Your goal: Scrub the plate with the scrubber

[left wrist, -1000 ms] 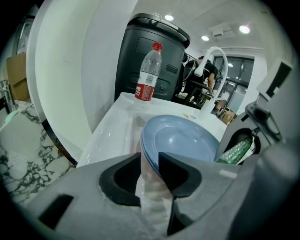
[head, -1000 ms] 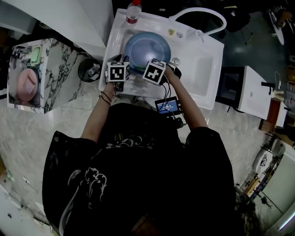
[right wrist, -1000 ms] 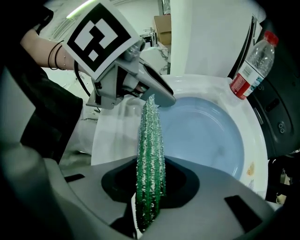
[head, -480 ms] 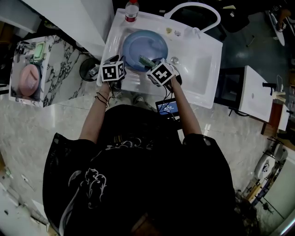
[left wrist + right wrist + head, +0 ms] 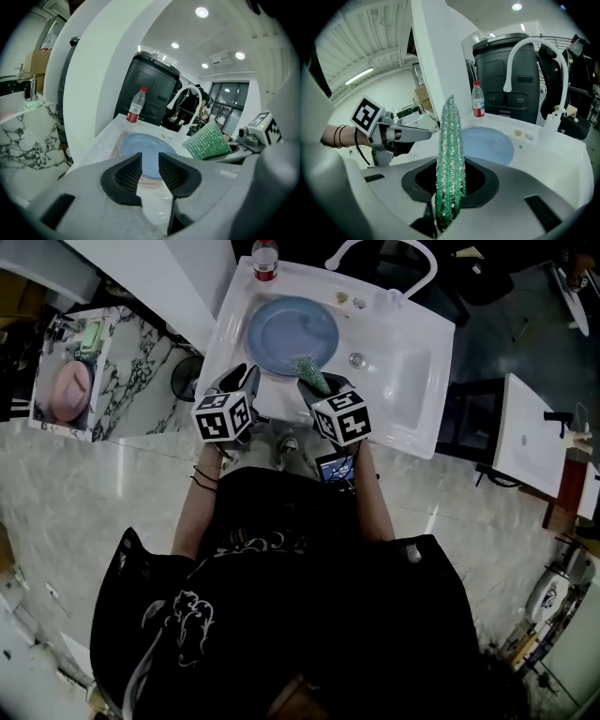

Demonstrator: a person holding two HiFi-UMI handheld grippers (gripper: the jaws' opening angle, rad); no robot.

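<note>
A: Since the earlier frame both grippers have come back toward the person. The scrubber (image 5: pixel 307 369) was on the plate (image 5: pixel 292 332); now it hangs at the plate's lower edge, and I cannot tell if it touches.

B: And the jaws?

A: The left gripper (image 5: pixel 246 373), at centre-left, has them a little apart with nothing between. The right gripper (image 5: pixel 317 382) pinches the scrubber, which stands upright on its edge.

B: How to scrub well, then?

A: I think the flat face of the scrubber should be turned to the plate and pressed. Then make circles from the middle out to the rim. The plate seems to lie loose in the sink (image 5: pixel 403 390), so the left gripper should steady its left rim, otherwise it may slide.

B: Room to move?

A: On the left the sink wall is just beside the plate, and the bottle (image 5: pixel 265 261) stands above it. To the right, past the drain (image 5: pixel 357 360), the basin is open. The tap (image 5: pixel 429 263) arches at the upper right, well apart.
</note>
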